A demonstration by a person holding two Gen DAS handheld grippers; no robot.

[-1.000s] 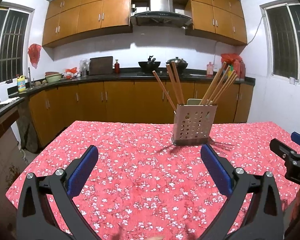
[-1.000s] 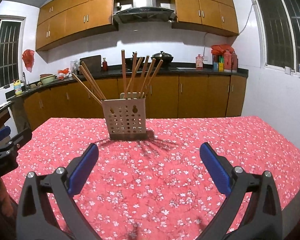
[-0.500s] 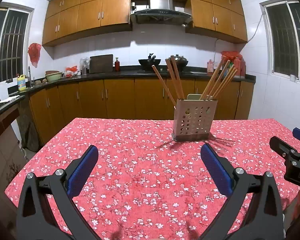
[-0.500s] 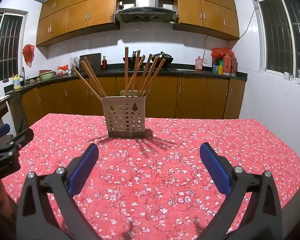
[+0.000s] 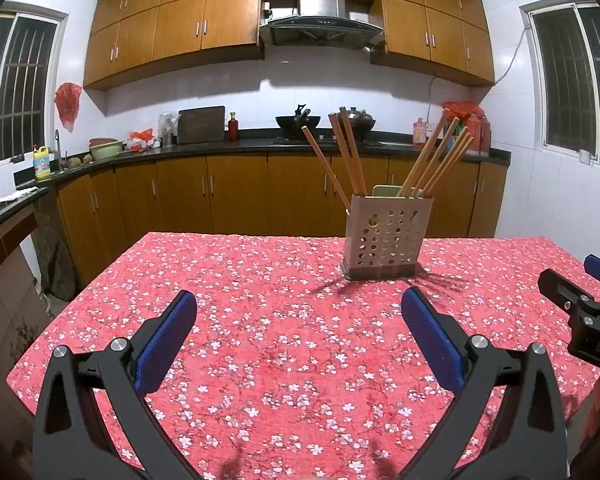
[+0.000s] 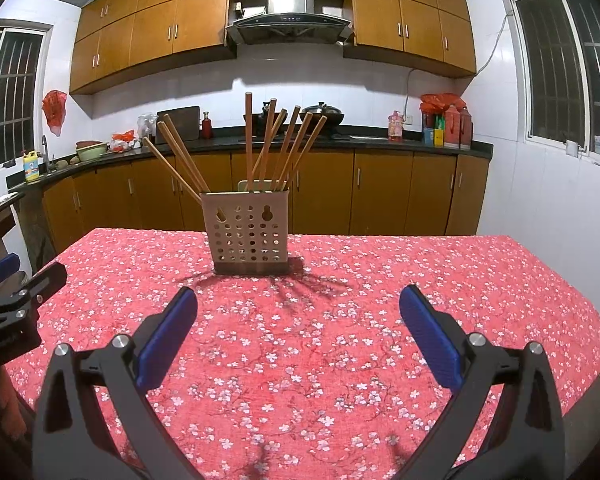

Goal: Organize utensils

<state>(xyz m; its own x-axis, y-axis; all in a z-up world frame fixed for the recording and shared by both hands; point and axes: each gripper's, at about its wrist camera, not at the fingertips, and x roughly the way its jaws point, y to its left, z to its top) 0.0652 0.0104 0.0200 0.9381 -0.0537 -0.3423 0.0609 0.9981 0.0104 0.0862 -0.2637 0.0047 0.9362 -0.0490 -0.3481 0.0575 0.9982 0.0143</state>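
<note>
A beige perforated utensil holder stands on the red floral tablecloth, with several wooden chopsticks leaning out of it. It also shows in the right wrist view with its chopsticks. My left gripper is open and empty, above the table, short of the holder and to its left. My right gripper is open and empty, short of the holder and to its right. Each gripper shows at the edge of the other's view: the right one, the left one.
The table is covered by the cloth to its edges. Behind it run wooden cabinets and a black counter with pots, bottles and a cutting board. White walls and windows stand at both sides.
Both grippers have drawn back a little and tilted up: the holder sits slightly farther off and higher in both views. Both stay open and empty.
</note>
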